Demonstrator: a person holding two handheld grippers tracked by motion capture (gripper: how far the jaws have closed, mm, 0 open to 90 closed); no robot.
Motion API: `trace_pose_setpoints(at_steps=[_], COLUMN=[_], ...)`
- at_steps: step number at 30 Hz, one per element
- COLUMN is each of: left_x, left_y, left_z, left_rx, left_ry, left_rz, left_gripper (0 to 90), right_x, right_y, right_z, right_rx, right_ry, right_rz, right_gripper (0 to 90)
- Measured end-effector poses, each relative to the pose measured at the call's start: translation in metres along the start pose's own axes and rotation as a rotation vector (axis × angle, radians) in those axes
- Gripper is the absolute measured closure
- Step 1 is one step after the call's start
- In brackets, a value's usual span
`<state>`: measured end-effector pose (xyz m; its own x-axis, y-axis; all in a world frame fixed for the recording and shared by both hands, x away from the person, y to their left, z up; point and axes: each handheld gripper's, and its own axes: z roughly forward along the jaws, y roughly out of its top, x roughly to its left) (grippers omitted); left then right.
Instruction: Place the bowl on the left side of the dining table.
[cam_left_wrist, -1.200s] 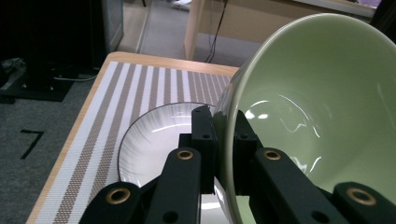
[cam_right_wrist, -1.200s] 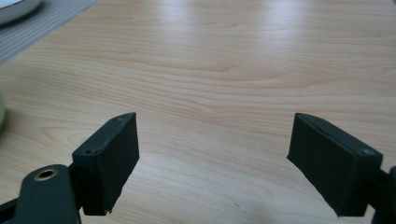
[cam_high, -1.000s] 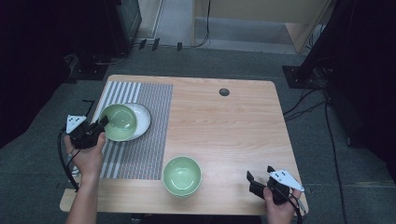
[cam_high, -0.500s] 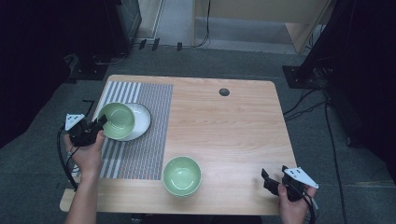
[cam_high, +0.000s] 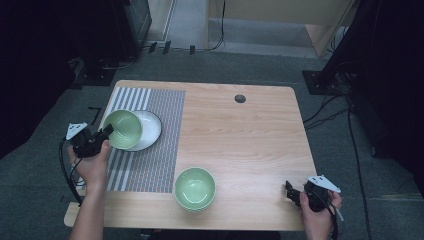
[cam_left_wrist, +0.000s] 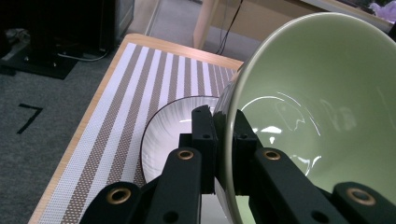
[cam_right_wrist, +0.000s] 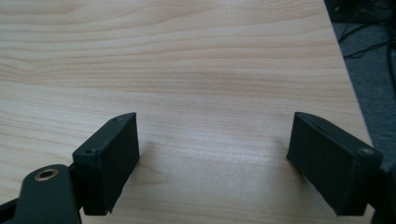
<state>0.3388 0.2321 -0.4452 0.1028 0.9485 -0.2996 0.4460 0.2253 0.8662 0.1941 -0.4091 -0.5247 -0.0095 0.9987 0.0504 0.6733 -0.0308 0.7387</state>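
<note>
Placemat (cam_high: 150, 135) is the reference: striped, lying along the left part of the wooden table (cam_high: 250, 140), running from the far edge almost to the near edge.

White plate (cam_high: 149, 131) is sitting on the placemat's far-left area. Green bowl (cam_high: 124, 128) is hanging over the plate's left side, tilted, with its opening facing up and toward the placemat's centre. In the left gripper view the bowl (cam_left_wrist: 322, 107) is looming large on the right and the plate (cam_left_wrist: 173, 130) is lying under it on the stripes (cam_left_wrist: 116, 116). Can't tell whether the bowl's bottom is touching the plate; the angle hides it.

Left gripper (cam_high: 97, 139) is sitting just off the placemat's left edge, held in the left hand (cam_high: 91, 162). Its jaws are clamping the bowl's rim: in the left gripper view (cam_left_wrist: 223, 140) one jaw is pressing the outer wall and the other the inside, with the rim pinched between.

Second green bowl (cam_high: 194, 187) is standing upright on bare wood, just past the placemat's near-right corner.

Right gripper (cam_high: 294, 194) is resting far right of the placemat, by the table's near-right corner, held in the right hand (cam_high: 317, 210). In the right gripper view (cam_right_wrist: 212, 158) its jaws are standing wide apart, just above bare wood with nothing between them.

Small dark round hole (cam_high: 240, 98) is sitting in the tabletop, right of the placemat's far end.
</note>
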Motion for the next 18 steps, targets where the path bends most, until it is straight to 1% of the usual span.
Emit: trace_pose_setpoints(at_steps=[1,2,3,4,9,13,15,18], left_x=[0.0,0.001,0.001,0.001,0.002,0.005,0.007,0.01], left_y=[0.0,-0.001,-0.001,-0.004,-0.01,-0.009,-0.007,-0.006], left_z=[0.001,0.003,0.003,0.008,0.021,0.03,0.034,0.042], left_rx=[0.003,0.009,0.009,0.026,0.068,0.096,0.111,0.14], left_ry=[0.001,0.0,0.0,-0.002,0.007,0.004,0.014,0.04], left_rz=[-0.006,-0.009,-0.009,-0.013,-0.028,-0.067,-0.086,-0.099], left_gripper=[84.6,84.6,84.7,84.7,84.6,84.6,84.6,84.6], right_x=[0.002,0.002,0.002,0.002,0.002,0.002,0.002,0.002], right_y=[0.0,0.0,0.0,0.001,0.001,0.001,0.001,0.001], right_z=[0.001,0.001,0.001,0.001,0.003,0.003,0.003,0.003], right_rx=[0.004,0.008,0.009,0.01,0.008,0.008,0.008,0.008], right_ry=[-0.016,-0.012,-0.011,-0.011,-0.005,-0.005,-0.005,-0.005], right_rz=[-0.01,-0.023,-0.022,-0.021,-0.028,-0.028,-0.028,-0.028], right_gripper=[15.5,14.6,14.5,14.3,14.1,14.1,14.1,14.1])
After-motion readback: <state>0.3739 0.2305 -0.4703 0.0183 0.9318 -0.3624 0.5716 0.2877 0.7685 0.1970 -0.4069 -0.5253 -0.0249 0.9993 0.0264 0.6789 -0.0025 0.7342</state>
